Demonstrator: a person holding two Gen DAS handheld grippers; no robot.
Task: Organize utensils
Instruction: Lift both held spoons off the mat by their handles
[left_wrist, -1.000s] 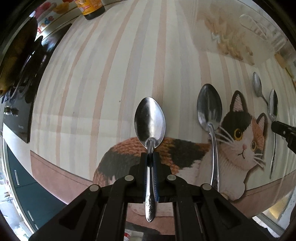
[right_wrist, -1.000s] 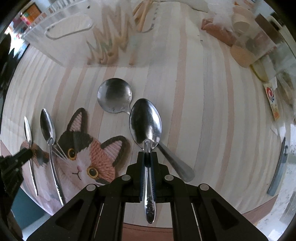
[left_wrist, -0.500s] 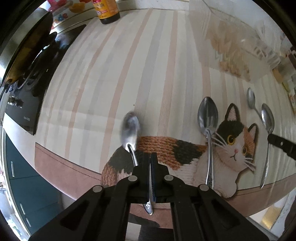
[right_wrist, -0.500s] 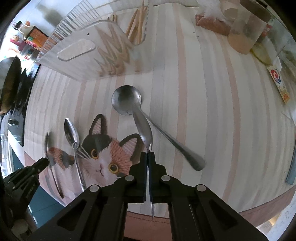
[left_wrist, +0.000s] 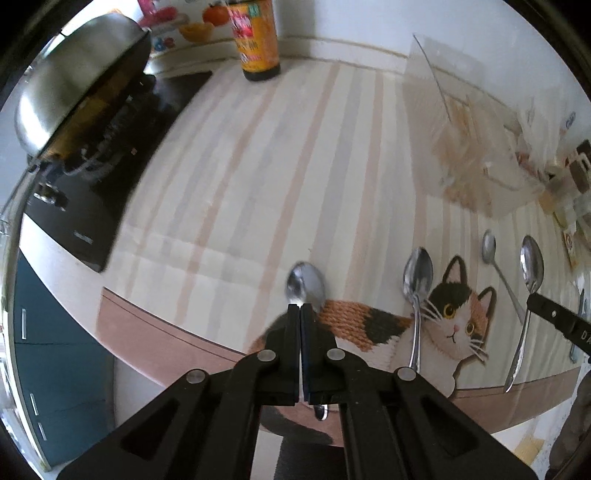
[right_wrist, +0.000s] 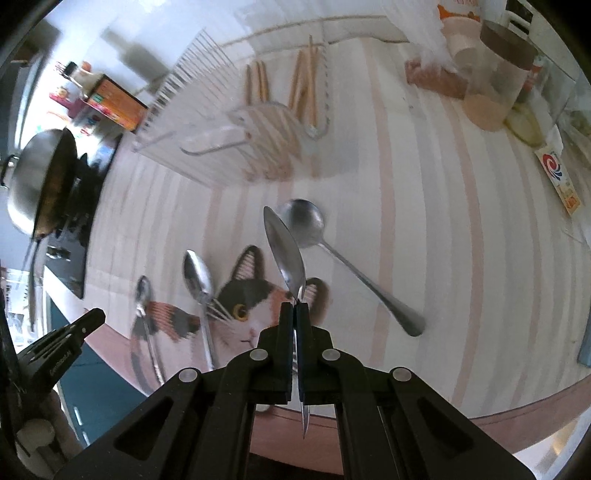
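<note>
Clamped edge-on at its neck, a spoon (right_wrist: 286, 254) is held by the right gripper (right_wrist: 294, 308) above the tabletop (right_wrist: 424, 206), presumably for carrying toward the clear rack (right_wrist: 229, 133); another spoon (left_wrist: 306, 286) is pinched by the left gripper (left_wrist: 300, 310).

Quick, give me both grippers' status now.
Left gripper: closed on a spoon.
Right gripper: closed on another spoon, bowl turned edge-on.
</note>
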